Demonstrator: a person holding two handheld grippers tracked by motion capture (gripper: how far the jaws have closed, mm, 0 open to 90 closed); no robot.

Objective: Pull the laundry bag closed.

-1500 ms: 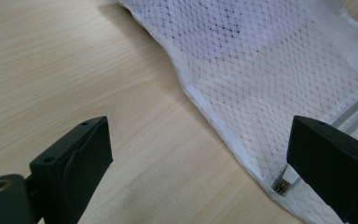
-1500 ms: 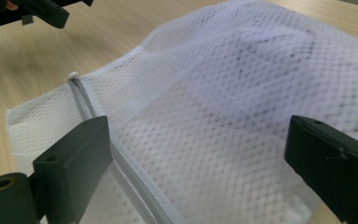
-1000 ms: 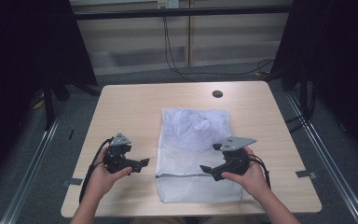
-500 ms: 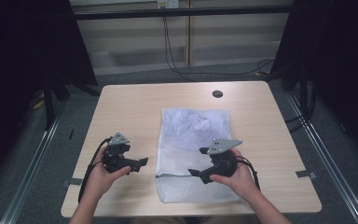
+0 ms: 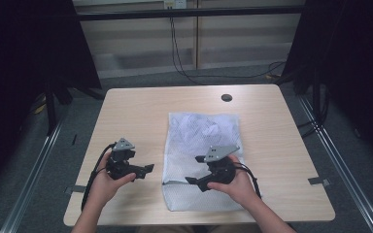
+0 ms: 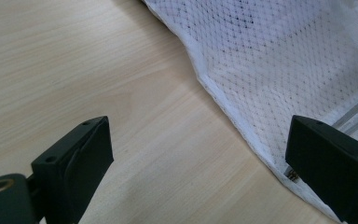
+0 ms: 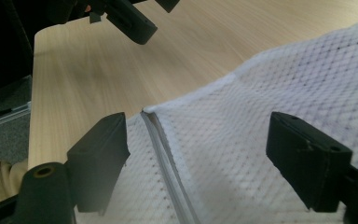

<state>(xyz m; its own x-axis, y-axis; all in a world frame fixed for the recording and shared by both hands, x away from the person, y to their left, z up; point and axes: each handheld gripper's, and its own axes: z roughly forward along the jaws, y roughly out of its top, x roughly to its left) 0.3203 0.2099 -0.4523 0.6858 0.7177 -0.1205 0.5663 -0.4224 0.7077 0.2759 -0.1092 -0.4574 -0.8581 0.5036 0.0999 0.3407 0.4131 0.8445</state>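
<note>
Right tongs (image 7: 193,158) (narrowing, unclamped) straddle the mesh bag's (image 7: 270,93) zipper (image 7: 161,140); left tongs (image 5: 143,170) gape wide.

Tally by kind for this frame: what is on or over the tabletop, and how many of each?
White mesh laundry bag: 1
Handheld grippers: 2, the left gripper and the right gripper
Dark round disc near the table's far edge: 1
Total: 4

Both hand-held grippers, left (image 5: 143,171) and right (image 5: 193,182), gape low and level, the right's jaws narrowing.
</note>
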